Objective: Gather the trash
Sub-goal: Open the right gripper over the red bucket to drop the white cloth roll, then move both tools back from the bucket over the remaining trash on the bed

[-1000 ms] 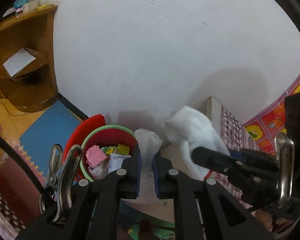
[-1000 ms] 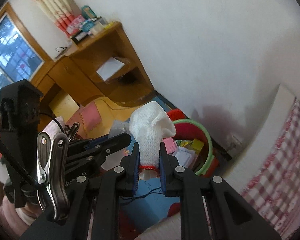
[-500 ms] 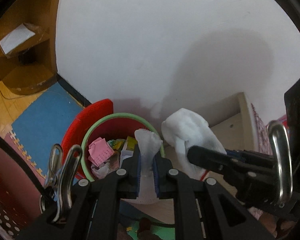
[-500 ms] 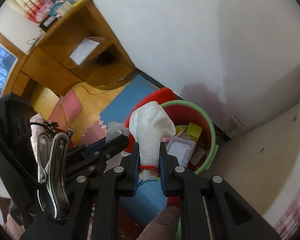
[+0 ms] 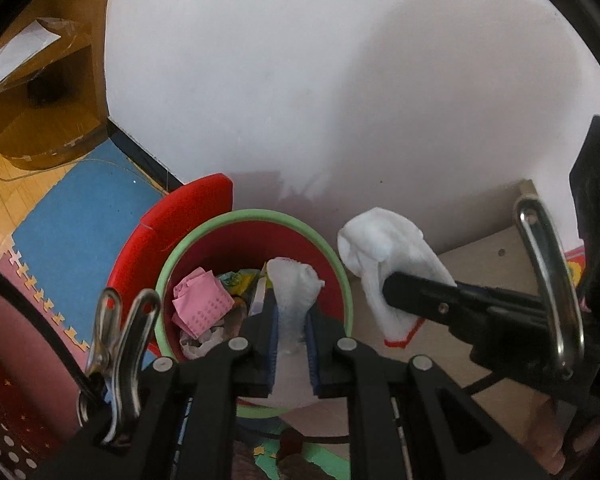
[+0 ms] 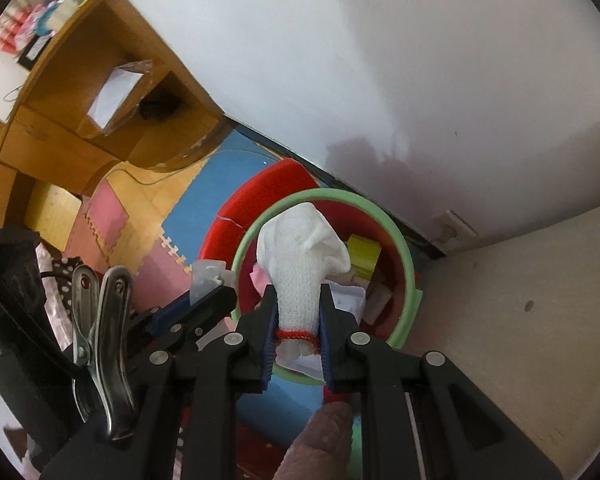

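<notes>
Now over the bin [image 5: 256, 216] with both loads, so release, not reach, counts. Left gripper [image 5: 292, 320] clamped narrow on a thin translucent wrapper [image 5: 294, 288]; right gripper [image 6: 298, 320] pinching a white knit glove [image 6: 300, 256] just above its red cuff thread, jaws eased a shade wider yet pads pressing the fabric on both sides.

Seen from the left claw: bin mouth directly ahead and below the tips, green rim curving round them, pink paper [image 5: 202, 300] and other scraps lying inside to the left of the tips. Glove and right claw off to the right, hanging at or just outside the rim on that side. From the right claw: glove upright between the jaws, bin opening behind and beneath it, green rim [image 6: 404, 248] passing under the jaw tips on the near side.

Best handled by centring each tip well inside the rim before letting go, right claw especially, since a limp glove may drape over the edge. Open fully, then a slight shake if fabric or film clings to the pads.

Glove: long axis running along the claw's pointing line, cuff at the pads, finger end flopping forward past the tips. Wrapper likewise lengthwise, free end ahead of the tips, curling slightly right.
</notes>
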`<state>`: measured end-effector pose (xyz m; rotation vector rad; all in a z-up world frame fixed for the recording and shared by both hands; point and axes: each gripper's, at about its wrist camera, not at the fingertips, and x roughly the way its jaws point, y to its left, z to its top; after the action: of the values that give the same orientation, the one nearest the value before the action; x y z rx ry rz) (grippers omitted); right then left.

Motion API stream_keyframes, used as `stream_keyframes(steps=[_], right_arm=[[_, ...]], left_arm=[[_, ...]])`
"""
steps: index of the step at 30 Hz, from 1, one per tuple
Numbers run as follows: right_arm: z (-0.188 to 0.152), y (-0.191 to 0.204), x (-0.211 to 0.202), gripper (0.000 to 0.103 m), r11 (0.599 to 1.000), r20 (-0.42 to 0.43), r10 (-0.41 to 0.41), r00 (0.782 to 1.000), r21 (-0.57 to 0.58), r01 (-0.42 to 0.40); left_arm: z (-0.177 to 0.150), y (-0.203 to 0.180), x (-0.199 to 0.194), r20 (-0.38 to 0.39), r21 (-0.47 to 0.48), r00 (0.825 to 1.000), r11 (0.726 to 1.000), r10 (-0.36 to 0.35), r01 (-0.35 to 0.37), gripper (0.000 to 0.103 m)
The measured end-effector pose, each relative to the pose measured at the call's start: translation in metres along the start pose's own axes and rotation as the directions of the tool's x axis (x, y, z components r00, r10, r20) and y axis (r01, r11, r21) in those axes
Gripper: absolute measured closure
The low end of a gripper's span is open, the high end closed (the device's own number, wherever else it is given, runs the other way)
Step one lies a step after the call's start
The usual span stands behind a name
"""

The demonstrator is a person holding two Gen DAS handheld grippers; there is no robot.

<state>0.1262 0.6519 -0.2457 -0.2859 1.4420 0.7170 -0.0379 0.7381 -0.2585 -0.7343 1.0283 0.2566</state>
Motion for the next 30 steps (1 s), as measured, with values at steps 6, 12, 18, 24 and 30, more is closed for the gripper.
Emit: stream_keyframes(steps=[6,12,18,24,30], right_arm=[[0.003,-0.009,0.006,0.073,0.999,-0.007,-0.024,1.0,0.028,0.024],[0.004,-0.014,0.004,0.062,0.999,0.007,-0.03,1.0,0.035,0.029],[0.001,-0.014,-0.002,0.062,0.998,0.016,-0.02,1.0,0.053,0.019],[-0.006,-0.014,-0.012,0.062,0.996,0.034,0.006,0.999,0.086,-0.009],[-0.021,-0.004,-0.034,0.062,0.998,0.086,0.017,0.996,0.052,-0.021]], left_arm=[[0.001,0.002,0.009,-0.03,-0.022,0.999,1.0,0.014,-0.015,0.079],[0.006,0.008,0.008,-0.043,-0.058,0.999,0.998,0.014,-0.017,0.067],[0.007,0.002,0.002,-0.04,-0.045,0.999,0.999,0.028,-0.029,0.067],[0.007,0.001,-0.006,-0.034,-0.054,0.999,0.998,0.035,-0.037,0.067],[0.003,-0.006,-0.024,-0.013,-0.024,0.998,0.998,0.055,-0.055,0.067]])
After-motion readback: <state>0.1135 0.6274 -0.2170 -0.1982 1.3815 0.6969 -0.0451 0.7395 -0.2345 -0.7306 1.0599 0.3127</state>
